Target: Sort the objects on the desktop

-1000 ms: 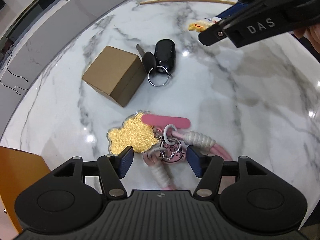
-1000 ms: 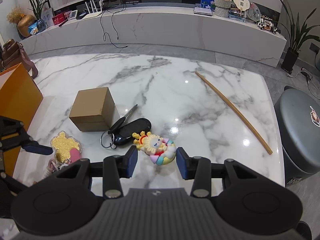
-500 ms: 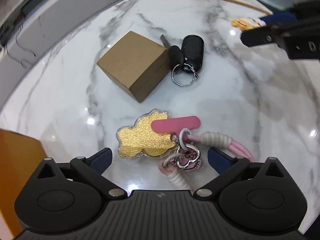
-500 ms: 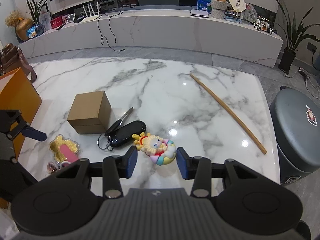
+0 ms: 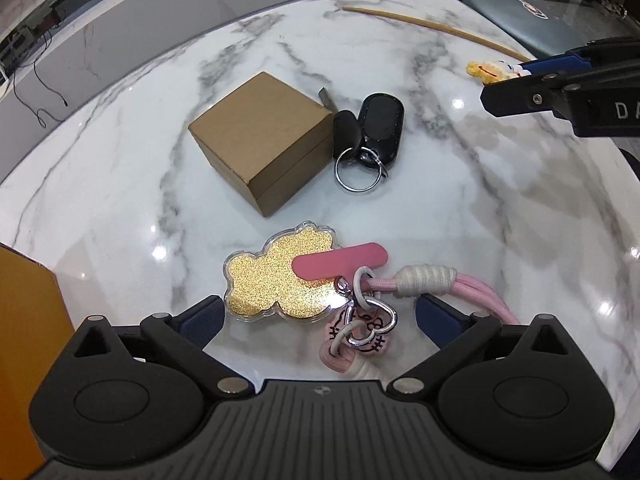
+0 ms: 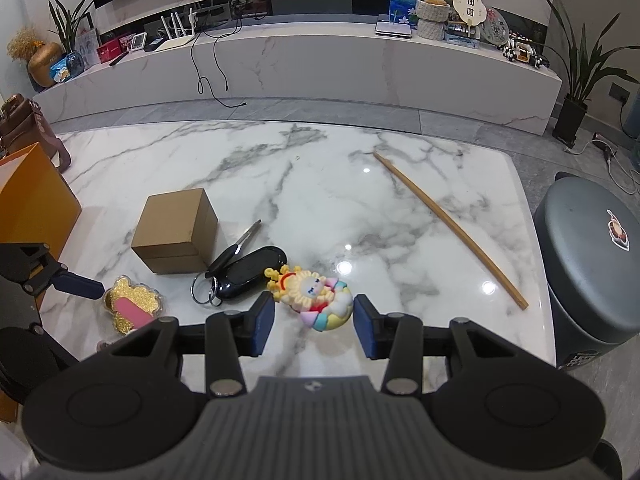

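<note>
We hold the left gripper (image 5: 316, 316) above the marble desk (image 5: 460, 216) with its jaws spread wide, and they close on nothing. Between and just ahead of its fingers lies the charm bundle: a gold glitter charm (image 5: 276, 280) with a pink tag (image 5: 340, 266) across it, a heart-shaped clasp (image 5: 370, 326) and a pink cord (image 5: 472, 286) that runs off to the right. Further on the desk stands a brown cardboard box (image 5: 260, 140), and the black car key (image 5: 380, 128) with its ring lies just beside it, to the right. In the right wrist view, the right gripper (image 6: 314, 326) has its jaws set narrow around the colourful sun-and-rainbow toy (image 6: 314, 300); we cannot tell from this view if the pads press on it. A long wooden stick (image 6: 448, 228) lies well apart, on the right part of the desk. An orange bag (image 6: 32, 200) stands at the left edge.
</note>
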`<state>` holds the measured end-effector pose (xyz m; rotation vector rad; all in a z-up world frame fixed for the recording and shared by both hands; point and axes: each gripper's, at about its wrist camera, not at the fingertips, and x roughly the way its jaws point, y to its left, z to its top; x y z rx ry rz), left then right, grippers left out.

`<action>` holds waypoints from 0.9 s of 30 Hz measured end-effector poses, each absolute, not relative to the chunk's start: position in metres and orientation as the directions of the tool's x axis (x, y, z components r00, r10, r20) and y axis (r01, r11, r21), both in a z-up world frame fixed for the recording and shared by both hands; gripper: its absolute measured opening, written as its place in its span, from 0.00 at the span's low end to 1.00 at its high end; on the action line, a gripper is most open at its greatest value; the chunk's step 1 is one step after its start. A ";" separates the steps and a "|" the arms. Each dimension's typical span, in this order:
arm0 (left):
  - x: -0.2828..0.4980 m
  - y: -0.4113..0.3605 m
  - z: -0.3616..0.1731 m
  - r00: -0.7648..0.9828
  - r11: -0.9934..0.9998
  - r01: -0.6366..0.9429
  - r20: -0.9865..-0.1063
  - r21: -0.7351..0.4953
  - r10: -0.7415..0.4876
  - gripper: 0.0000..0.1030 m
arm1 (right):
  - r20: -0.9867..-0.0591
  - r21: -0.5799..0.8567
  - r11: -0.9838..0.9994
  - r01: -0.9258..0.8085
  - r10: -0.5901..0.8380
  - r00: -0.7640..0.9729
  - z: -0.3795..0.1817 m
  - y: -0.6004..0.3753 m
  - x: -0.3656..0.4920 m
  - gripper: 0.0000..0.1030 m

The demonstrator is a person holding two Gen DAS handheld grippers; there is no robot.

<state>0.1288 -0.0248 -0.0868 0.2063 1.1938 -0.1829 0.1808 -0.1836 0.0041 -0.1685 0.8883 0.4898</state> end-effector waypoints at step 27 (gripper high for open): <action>0.100 -0.017 0.001 0.570 0.948 0.319 -0.796 -0.011 -0.201 0.33 | -0.765 0.033 0.882 -0.469 0.325 0.556 0.017 -0.184 0.176 0.44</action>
